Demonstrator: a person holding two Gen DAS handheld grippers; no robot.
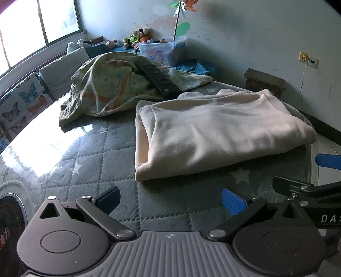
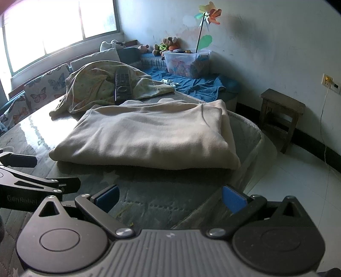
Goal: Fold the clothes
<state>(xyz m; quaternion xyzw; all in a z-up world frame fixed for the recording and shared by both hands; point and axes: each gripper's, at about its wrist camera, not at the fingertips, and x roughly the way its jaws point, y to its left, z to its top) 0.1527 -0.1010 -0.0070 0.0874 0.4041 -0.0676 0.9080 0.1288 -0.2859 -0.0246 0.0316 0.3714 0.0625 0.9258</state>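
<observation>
Both tongs spread wide and empty, short of a folded cream garment on the quilted surface.

The left gripper (image 1: 170, 201) and right gripper (image 2: 170, 199) hold nothing, blue pads apart. The cream garment (image 2: 149, 136) lies folded in a thick, soft rectangle, with a remote (image 1: 157, 75) on a patterned blanket (image 1: 102, 89) behind it. Only the right wrist view shows the white floor (image 2: 298, 187) and whole wooden stool (image 2: 281, 115). A clear bin (image 2: 187, 61) holds a pinwheel (image 2: 207, 16) and colourful items too small to tell.
</observation>
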